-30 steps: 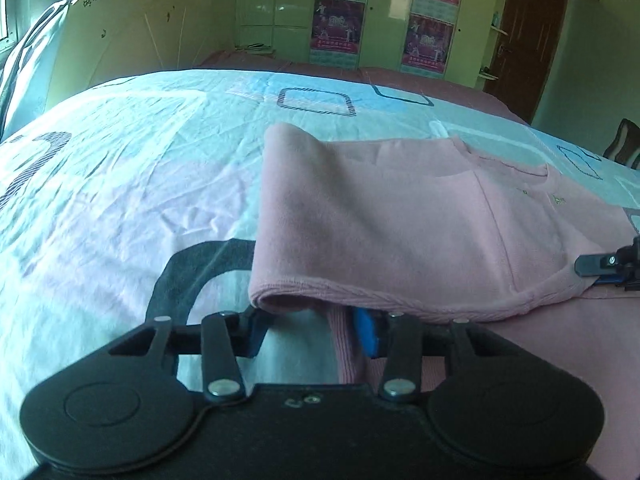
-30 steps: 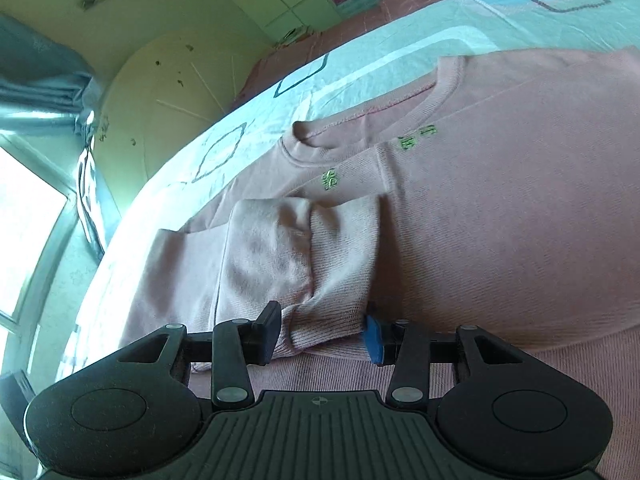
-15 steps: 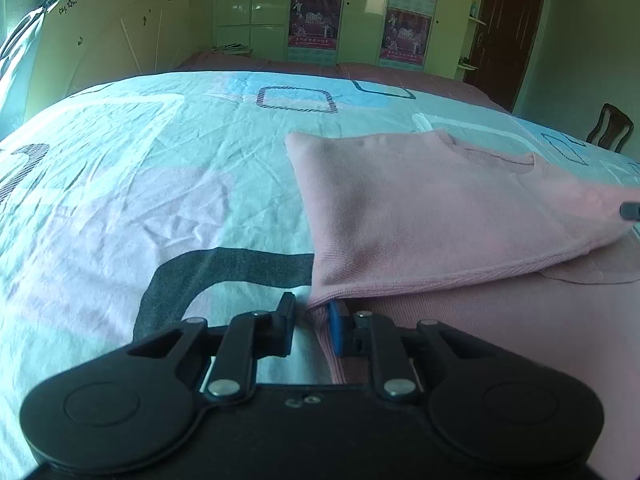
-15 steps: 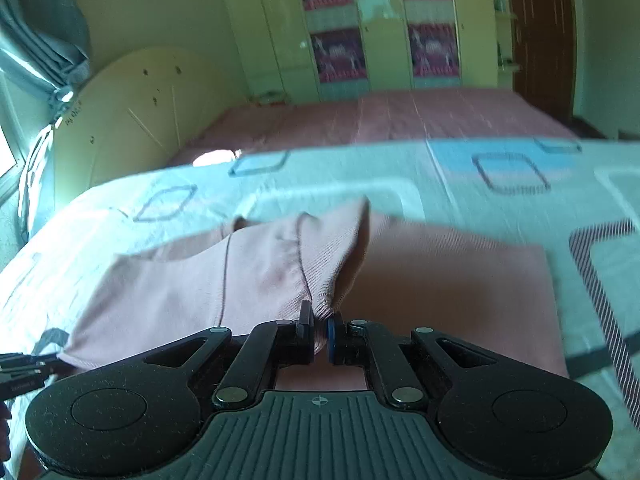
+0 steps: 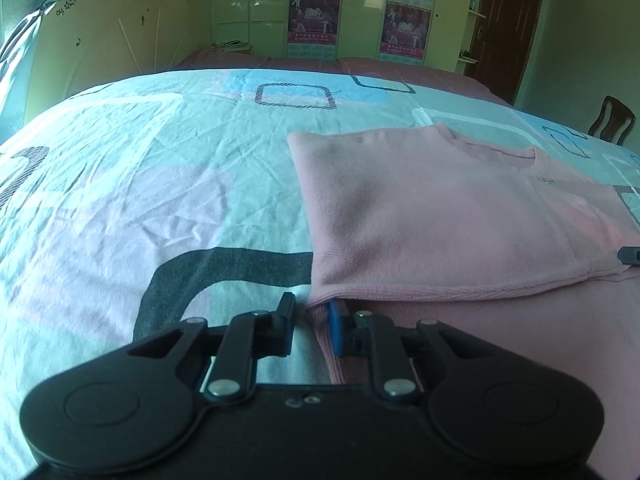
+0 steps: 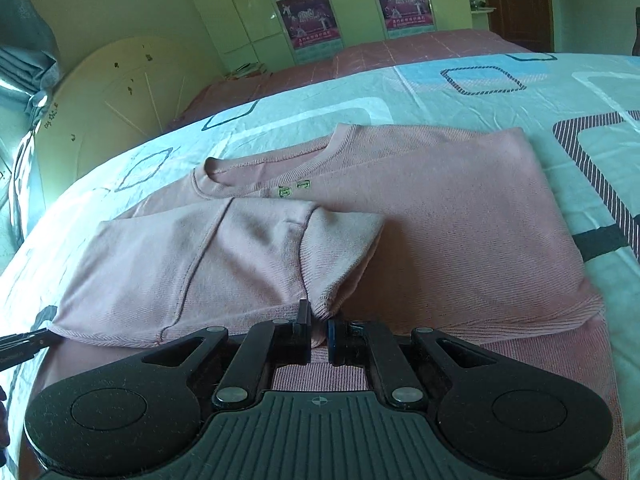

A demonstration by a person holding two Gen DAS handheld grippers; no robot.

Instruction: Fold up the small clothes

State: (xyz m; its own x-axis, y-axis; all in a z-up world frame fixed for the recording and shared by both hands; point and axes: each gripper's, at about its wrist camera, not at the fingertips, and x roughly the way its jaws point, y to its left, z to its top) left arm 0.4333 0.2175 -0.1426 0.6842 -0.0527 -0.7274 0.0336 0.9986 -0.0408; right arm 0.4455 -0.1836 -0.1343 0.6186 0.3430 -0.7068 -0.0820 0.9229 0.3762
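Observation:
A pink sweater [image 5: 420, 216] lies on the bed, its upper half folded down over the lower half. My left gripper [image 5: 312, 320] pinches the folded edge at the sweater's left corner; cloth sits between the narrowly parted fingers. My right gripper [image 6: 319, 330] is shut on the cuff of the folded sleeve [image 6: 332, 248], which lies across the sweater [image 6: 460, 216]. The neckline with green lettering [image 6: 292, 190] faces up. Each gripper's tip shows at the edge of the other's view: the right one [image 5: 630, 256], the left one [image 6: 24, 344].
The bed sheet [image 5: 140, 200] is light blue and pink with dark square outlines, wrinkled. A cream headboard [image 5: 116, 40] stands at the far left. Wardrobes with posters [image 5: 316, 16] line the far wall. A dark door [image 5: 504, 28] and a chair [image 5: 612, 120] are at the right.
Both grippers closed from open onto the sweater's cloth, then carried the fold; the folded part now lies flatter on the lower half. The left fingers have parted slightly since half a second ago.

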